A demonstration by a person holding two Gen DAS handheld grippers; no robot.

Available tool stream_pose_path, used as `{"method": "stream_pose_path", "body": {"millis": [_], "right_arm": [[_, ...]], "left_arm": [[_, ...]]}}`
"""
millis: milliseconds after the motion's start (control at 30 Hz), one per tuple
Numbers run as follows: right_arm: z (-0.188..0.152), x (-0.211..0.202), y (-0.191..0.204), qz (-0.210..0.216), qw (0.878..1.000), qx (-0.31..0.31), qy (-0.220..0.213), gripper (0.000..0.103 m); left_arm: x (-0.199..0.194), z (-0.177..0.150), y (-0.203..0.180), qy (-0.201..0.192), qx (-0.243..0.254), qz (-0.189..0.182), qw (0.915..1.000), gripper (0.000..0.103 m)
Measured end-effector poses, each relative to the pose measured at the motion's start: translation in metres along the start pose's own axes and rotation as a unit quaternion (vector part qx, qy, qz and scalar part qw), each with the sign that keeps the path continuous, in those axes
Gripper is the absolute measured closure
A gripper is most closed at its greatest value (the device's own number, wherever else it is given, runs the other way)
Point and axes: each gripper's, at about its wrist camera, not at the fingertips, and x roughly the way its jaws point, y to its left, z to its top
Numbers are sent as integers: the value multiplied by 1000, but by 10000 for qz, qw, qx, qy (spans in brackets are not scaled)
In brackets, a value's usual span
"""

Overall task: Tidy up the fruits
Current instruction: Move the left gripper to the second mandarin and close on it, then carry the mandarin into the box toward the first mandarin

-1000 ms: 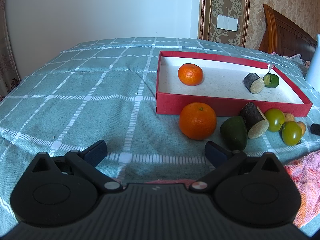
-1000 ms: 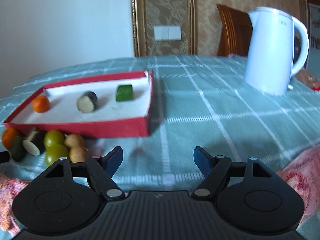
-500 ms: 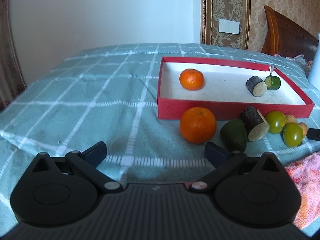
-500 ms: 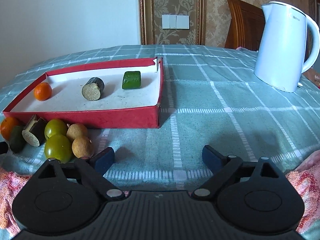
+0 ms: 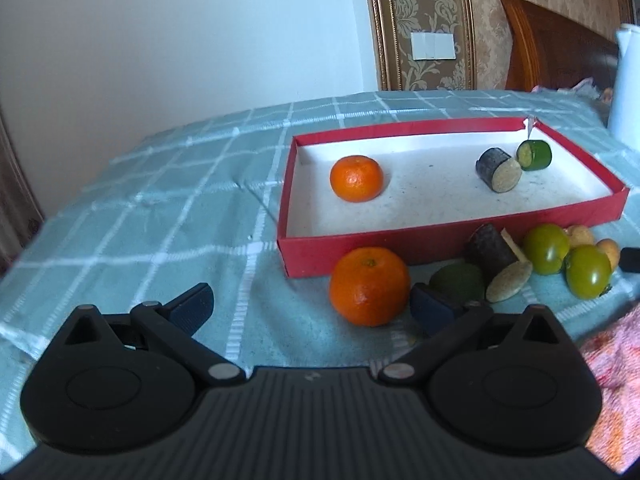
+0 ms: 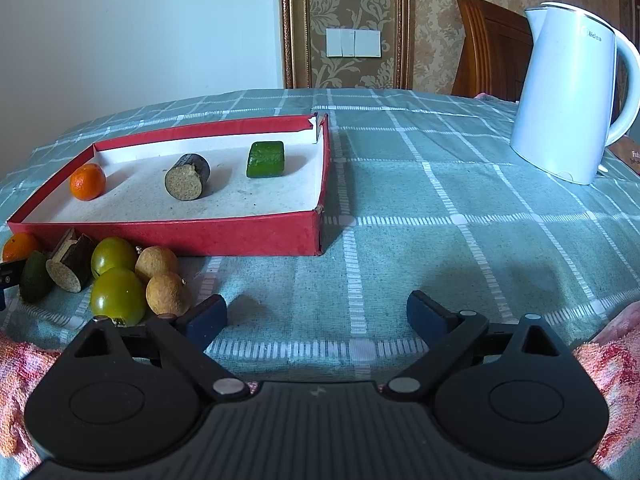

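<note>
A loose orange [image 5: 369, 286] sits on the cloth just ahead of the left gripper [image 5: 310, 304], nearer its right finger, fingers spread wide and empty. Beyond lies the red tray [image 5: 400, 245]. The right gripper [image 6: 316, 314] gapes wide too, two brown fruits [image 6: 162, 276] beside its left finger.

A green cloth with white check lines [image 6: 440, 208] covers the desk. A white electric kettle [image 6: 568, 92] stands upright on it at the far right. A pink towel [image 6: 612, 364] lies at the near edge, on both sides. Behind the desk there are a white wall [image 5: 180, 40], a light switch plate [image 6: 353, 42] on patterned wallpaper [image 6: 344, 0], and a brown wooden headboard [image 5: 556, 56].
</note>
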Motion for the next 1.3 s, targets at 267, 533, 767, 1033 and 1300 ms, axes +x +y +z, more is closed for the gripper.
{"method": "stream_pose_path", "body": {"millis": [267, 533, 767, 1033, 1300], "right_arm": [[0, 0, 1, -8, 10000, -22, 9, 5], [0, 0, 1, -8, 10000, -21, 9, 5], [0, 0, 1, -8, 10000, -22, 10, 4], [0, 0, 1, -8, 10000, -24, 12, 4], [0, 0, 1, -8, 10000, -24, 13, 4]], "left_arm": [[10, 3, 11, 122, -410, -544, 9976, 22], [0, 3, -5, 12, -224, -700, 9973, 64], [-4, 4, -11, 65, -181, -388, 9991, 64], [-25, 9, -21, -209, 135, -162, 9996, 64], [-32, 23, -23, -501, 173, -108, 9985, 64]]}}
